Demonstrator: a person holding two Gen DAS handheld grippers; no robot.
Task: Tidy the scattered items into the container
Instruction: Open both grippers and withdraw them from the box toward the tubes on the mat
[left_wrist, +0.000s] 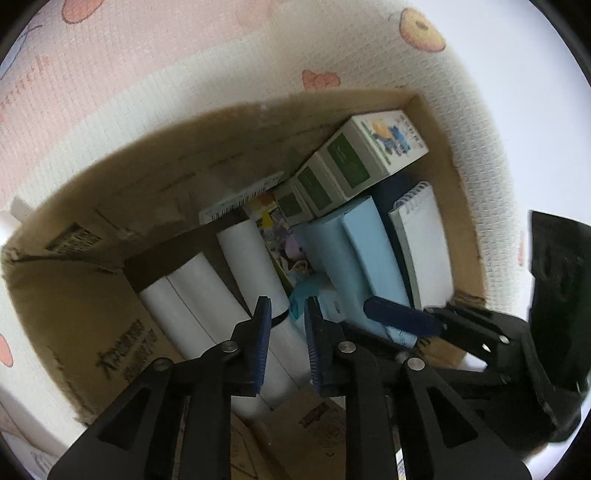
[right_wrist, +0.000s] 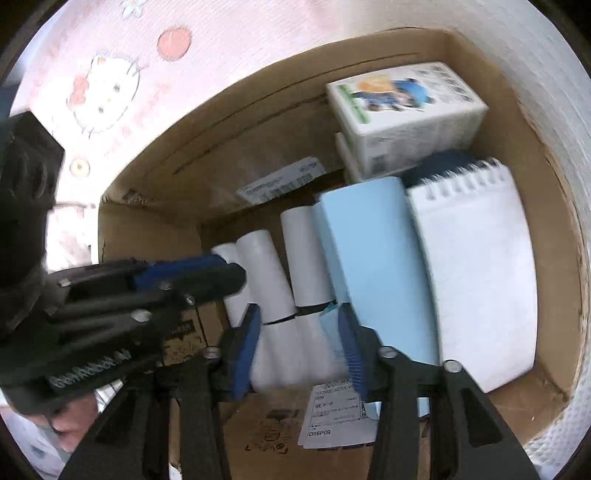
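Observation:
An open cardboard box holds three white rolls, a light blue box, a spiral notepad, a white box with a cartoon print and small green-labelled boxes. My left gripper hangs over the rolls, its jaws a little apart with nothing pinched. My right gripper points down over the rolls' near ends and is also slightly open and empty. One of its blue fingers shows above the light blue box.
The box stands on a pink and white play mat with cartoon prints. A colourful flat pack and a teal piece lie between the rolls and the blue box. A shipping label sticks to the near flap.

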